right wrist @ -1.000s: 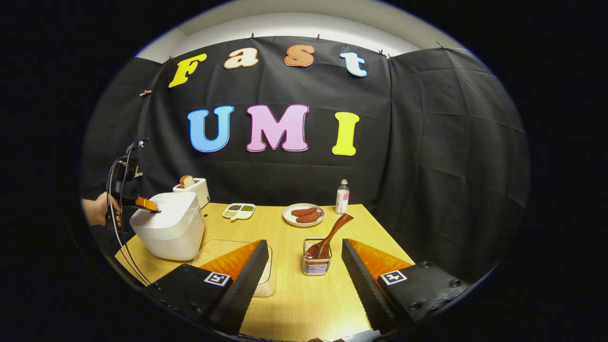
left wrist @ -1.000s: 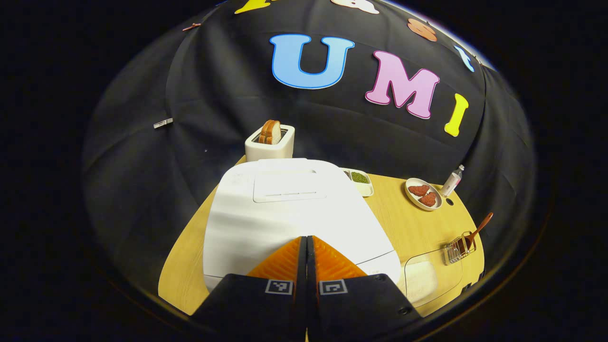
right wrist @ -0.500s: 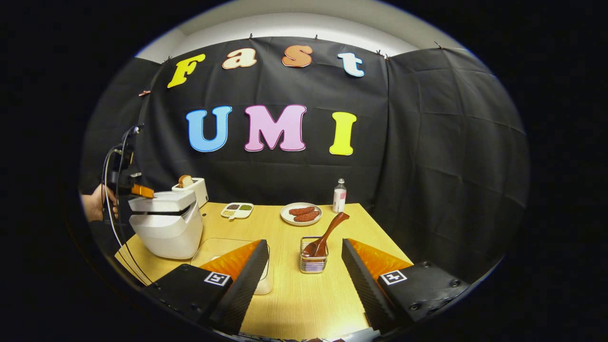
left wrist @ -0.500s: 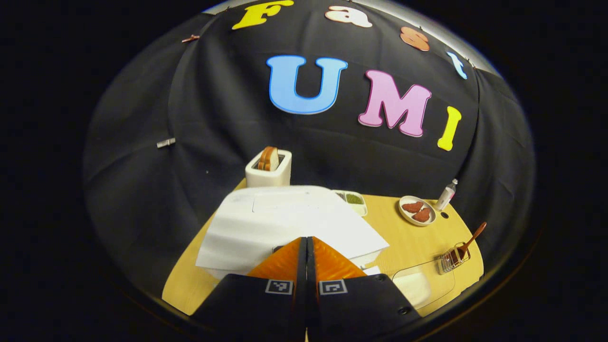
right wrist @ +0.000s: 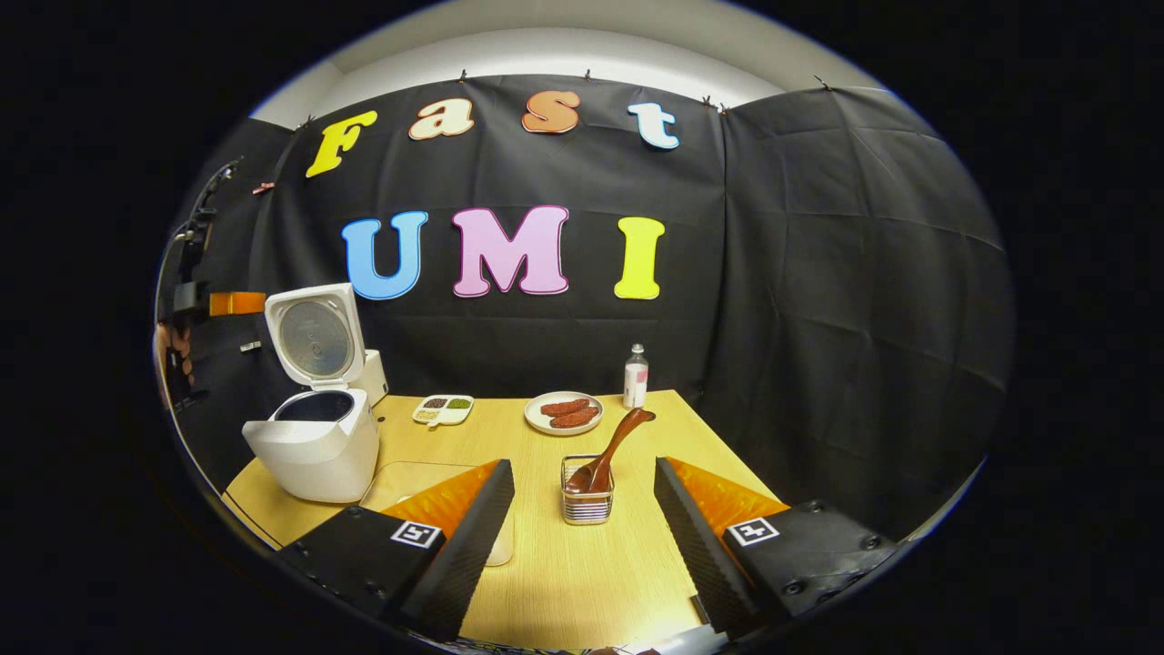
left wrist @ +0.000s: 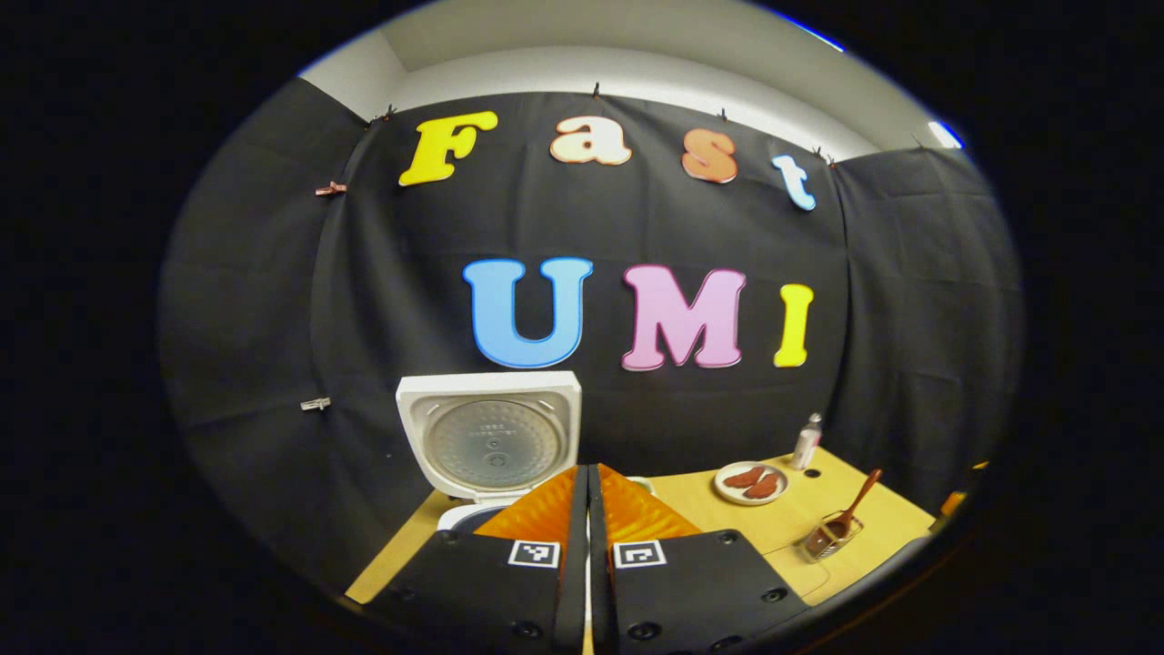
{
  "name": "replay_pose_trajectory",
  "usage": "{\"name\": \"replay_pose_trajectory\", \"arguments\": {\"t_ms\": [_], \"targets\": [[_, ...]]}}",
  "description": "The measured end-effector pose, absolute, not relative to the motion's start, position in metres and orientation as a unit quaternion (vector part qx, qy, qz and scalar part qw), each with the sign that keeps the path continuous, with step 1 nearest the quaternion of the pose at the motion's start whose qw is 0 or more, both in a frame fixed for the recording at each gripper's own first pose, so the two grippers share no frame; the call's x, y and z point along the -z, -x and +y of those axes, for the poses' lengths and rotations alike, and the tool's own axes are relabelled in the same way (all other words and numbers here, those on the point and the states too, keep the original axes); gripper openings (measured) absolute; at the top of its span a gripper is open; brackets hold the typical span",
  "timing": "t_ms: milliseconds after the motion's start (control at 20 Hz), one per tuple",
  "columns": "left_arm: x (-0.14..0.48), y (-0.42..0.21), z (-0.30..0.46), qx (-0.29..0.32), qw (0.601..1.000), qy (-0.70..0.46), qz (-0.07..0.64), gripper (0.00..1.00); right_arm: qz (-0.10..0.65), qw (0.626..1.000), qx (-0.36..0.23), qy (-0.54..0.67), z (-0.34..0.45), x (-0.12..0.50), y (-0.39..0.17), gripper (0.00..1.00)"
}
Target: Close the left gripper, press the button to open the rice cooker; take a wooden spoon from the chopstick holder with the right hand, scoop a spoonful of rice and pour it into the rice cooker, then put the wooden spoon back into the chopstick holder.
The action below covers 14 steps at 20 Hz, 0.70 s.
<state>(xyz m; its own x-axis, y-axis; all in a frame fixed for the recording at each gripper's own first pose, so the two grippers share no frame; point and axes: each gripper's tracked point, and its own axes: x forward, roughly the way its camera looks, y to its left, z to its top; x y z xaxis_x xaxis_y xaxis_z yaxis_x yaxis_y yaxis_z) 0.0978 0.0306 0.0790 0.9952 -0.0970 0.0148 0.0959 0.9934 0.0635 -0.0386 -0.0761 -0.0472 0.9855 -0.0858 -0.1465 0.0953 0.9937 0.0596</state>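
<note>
spoon (right wrist: 611, 449): light, stiff wood; grip upper handle, leaning out of holder (right wrist: 587, 503)
right fingers (right wrist: 491, 509): spread wide, empty
left fingers (left wrist: 546, 509): pressed together, empty
cooker (right wrist: 314, 441): lid up

Both feeds came through sharp, with no motion blur I could spot. Light fell from above: the pale ceiling strip (left wrist: 637, 64) at the top of the frame read brightest, the black cloth stayed dim. The table (right wrist: 546, 555) glowed evenly, with a small glare patch at bottom centre. Fisheye bending curved everything toward the edges.
</note>
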Motion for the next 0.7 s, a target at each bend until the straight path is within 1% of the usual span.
{"name": "replay_pose_trajectory", "arguments": {"t_ms": [50, 100, 150, 300, 400, 450, 500, 700], "targets": [[-0.08, -0.084, 0.019, 0.058, 0.998, -0.019, -0.015, 0.08, 0.073, 0.996, 0.045, -0.036, -0.076, 0.048, 0.037, 0.98], [-0.081, -0.072, 0.009, 0.068, 0.997, -0.008, -0.019, 0.12, 0.075, 0.995, 0.045, -0.037, -0.076, 0.048, 0.035, 0.98], [-0.081, -0.062, 0.0, 0.076, 0.997, -0.002, -0.023, 0.09, 0.079, 0.995, 0.046, -0.039, -0.076, 0.051, 0.032, 0.98], [-0.072, -0.043, -0.01, 0.079, 0.997, 0.005, -0.019, 0.09, 0.084, 0.994, 0.042, -0.047, -0.077, 0.054, 0.024, 0.98], [-0.061, -0.034, -0.008, 0.064, 0.998, 0.007, -0.007, 0.13, 0.09, 0.994, 0.04, -0.052, -0.079, 0.057, 0.016, 0.98], [-0.061, -0.03, -0.009, 0.062, 0.998, 0.007, -0.009, 0.18, 0.091, 0.994, 0.04, -0.055, -0.081, 0.058, 0.012, 0.98], [-0.058, -0.026, -0.014, 0.062, 0.998, 0.005, -0.011, 0.21, 0.09, 0.993, 0.041, -0.058, -0.084, 0.057, 0.007, 0.98], [-0.041, -0.017, -0.019, 0.053, 0.999, -0.012, -0.004, 0.79, 0.091, 0.993, 0.04, -0.064, -0.092, 0.059, -0.016, 0.98]]}}
